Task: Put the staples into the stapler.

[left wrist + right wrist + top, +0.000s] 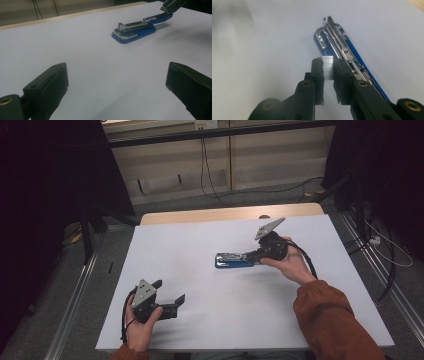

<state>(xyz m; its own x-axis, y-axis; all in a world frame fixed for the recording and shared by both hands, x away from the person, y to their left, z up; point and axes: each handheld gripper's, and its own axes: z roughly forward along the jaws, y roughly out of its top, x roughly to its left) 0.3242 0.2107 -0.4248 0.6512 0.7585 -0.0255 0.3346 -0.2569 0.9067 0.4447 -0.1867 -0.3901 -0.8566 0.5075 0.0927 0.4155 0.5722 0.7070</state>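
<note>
Silver staple strip (pixel 327 68) pinched in right claw (pixel 328 68)
Held above the opened blue stapler (pixel 342 47) for loading; left claw (pixel 117 85) rests spread on worktop (pixel 200 270).

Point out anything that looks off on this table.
The blue stapler lies opened, its metal staple channel exposed. The right gripper holds a strip of staples just above it, not yet loaded. Nothing looks spilled or damaged.

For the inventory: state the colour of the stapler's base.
Blue, under a silver metal magazine; the stapler shows it best in the left gripper view.
</note>
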